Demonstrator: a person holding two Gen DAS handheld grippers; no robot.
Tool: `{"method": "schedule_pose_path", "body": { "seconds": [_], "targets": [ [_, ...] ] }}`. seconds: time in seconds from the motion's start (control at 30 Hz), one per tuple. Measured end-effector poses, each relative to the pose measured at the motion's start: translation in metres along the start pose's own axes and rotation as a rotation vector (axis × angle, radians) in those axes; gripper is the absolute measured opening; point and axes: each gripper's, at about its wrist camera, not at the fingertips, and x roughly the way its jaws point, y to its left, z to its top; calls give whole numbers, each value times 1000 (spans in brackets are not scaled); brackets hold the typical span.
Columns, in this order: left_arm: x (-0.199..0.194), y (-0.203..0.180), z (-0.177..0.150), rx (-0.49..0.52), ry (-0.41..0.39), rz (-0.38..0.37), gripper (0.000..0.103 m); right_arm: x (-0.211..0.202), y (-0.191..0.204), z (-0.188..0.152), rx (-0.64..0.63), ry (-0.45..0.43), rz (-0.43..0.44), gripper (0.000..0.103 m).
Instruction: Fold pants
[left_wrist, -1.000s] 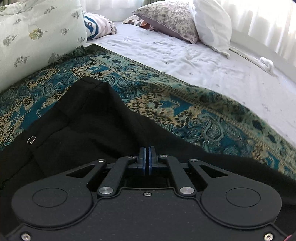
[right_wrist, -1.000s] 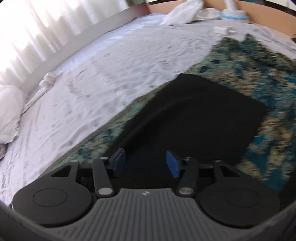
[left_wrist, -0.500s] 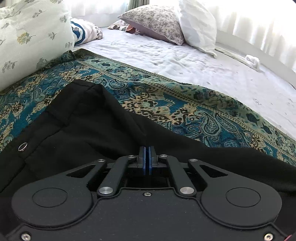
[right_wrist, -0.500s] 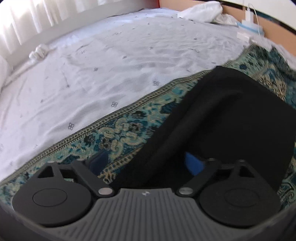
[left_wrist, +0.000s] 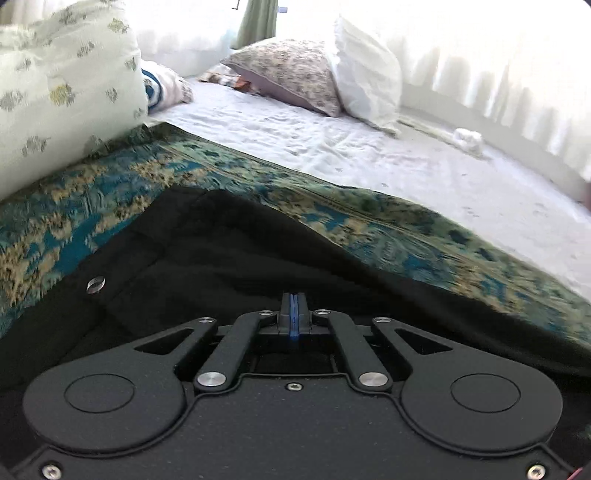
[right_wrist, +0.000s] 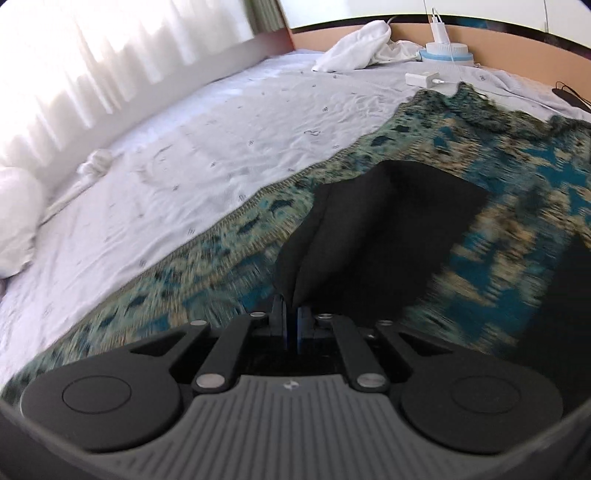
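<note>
Black pants (left_wrist: 229, 258) lie on a teal and gold patterned blanket (left_wrist: 66, 218) on the bed. A metal button (left_wrist: 95, 284) marks the waist end at the left. My left gripper (left_wrist: 293, 308) is shut on the pants' edge near the waist. In the right wrist view my right gripper (right_wrist: 291, 314) is shut on the black pants (right_wrist: 384, 229), whose leg end rises in a fold from the blanket (right_wrist: 207, 266). The cloth hangs lifted from the jaws toward the far side.
A white sheet (left_wrist: 369, 155) covers the bed beyond the blanket. Pillows (left_wrist: 291, 74) and a floral cushion (left_wrist: 55, 85) stand at the head. A charger (right_wrist: 423, 79), a round white device (right_wrist: 447, 53) and a white cloth (right_wrist: 354, 48) lie near the footboard.
My right gripper has closed on the pants' leg end and lifted it off the blanket. My left gripper stays shut on the waist edge and has shifted slightly.
</note>
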Motion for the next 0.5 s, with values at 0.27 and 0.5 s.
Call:
{"method": "schedule_pose_path", "body": {
  "seconds": [0.27,0.5],
  "targets": [
    [-6,4,13,-113,32,-107,86,-34,-65,-47,-3,38,-6,8],
    [48,-14,29,-216,71,-6,86,-33,-74,-61,-7,35,-6,8]
  ]
}}
